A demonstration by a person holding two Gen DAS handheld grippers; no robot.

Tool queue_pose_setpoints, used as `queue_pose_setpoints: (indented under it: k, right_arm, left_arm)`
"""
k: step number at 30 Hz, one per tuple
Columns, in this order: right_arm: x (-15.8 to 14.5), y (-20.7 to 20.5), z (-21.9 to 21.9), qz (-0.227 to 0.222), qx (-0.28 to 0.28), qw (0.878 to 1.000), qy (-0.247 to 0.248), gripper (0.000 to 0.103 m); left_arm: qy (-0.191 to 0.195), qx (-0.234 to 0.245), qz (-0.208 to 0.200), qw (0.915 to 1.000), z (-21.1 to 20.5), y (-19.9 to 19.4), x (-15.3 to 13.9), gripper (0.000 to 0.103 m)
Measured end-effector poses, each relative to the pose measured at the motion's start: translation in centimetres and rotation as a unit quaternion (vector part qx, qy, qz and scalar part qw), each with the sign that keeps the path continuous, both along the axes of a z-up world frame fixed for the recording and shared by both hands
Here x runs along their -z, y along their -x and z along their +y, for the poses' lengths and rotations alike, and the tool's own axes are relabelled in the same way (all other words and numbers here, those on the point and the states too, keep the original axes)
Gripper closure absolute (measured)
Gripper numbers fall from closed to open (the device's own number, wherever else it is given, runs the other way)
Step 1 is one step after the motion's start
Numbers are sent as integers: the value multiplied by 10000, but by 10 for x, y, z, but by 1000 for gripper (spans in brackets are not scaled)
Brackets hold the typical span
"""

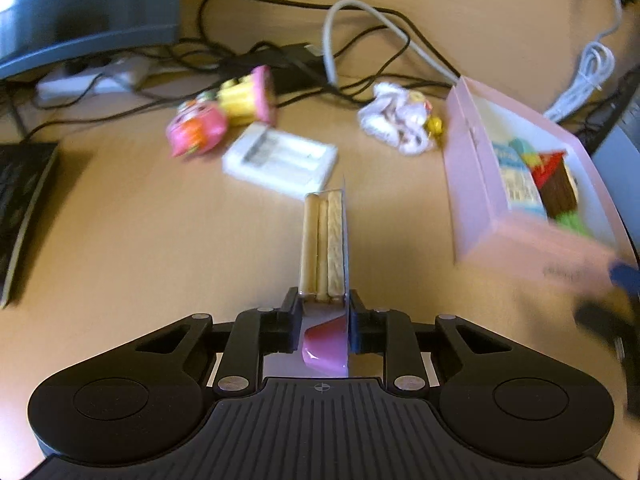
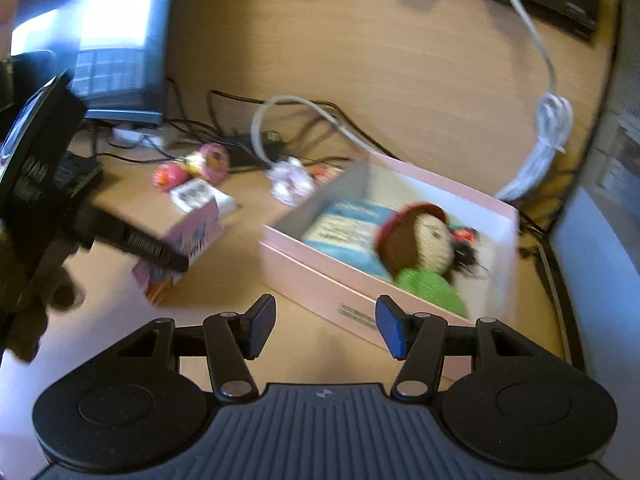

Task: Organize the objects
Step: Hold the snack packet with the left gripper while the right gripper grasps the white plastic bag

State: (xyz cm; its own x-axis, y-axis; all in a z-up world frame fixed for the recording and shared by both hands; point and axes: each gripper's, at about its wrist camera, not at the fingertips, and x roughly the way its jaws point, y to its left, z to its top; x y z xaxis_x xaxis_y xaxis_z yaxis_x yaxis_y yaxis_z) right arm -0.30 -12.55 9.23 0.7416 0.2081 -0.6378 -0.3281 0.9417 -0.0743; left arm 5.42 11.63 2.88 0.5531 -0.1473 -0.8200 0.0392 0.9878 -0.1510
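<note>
Gripping a snack pack by its near end, the left claw has its jaws drawn close together on the clear plastic, with the biscuit sticks pointing straight ahead of the fingers and the pink dip cup sitting between the pads. This pack looks light and fairly stiff along its length, but the thin plastic shell is likely slippery and could buckle or crack if squeezed harder, and the sticks inside would snap easily; a hold across the narrow sides near the dip cup, as now, seems the safest place. From the right wrist view the same pack hangs low over the desk, off to the left of the right claw, whose jaws stand apart with nothing between them. Just ahead of that right claw sits the pink box, already holding a knitted doll and a blue packet. Farther ahead of the left claw lie a white case, pink toys and a crumpled wrapper, all blurred.
</note>
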Motion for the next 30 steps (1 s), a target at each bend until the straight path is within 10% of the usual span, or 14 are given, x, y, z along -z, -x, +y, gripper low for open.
queue_pose_setpoints:
  k: [17, 25, 30]
  right_arm:
    - [17, -133, 185, 51, -765, 9970, -114, 19]
    - [44, -211, 263, 206, -245, 9991, 283, 21]
    - [48, -190, 249, 115, -336, 9980, 523, 31]
  left_arm:
    - [395, -908, 170, 9949, 133, 114, -4, 77]
    - [452, -565, 123, 9973, 144, 113, -3, 77]
    - [566, -292, 55, 9980, 145, 108, 0, 77]
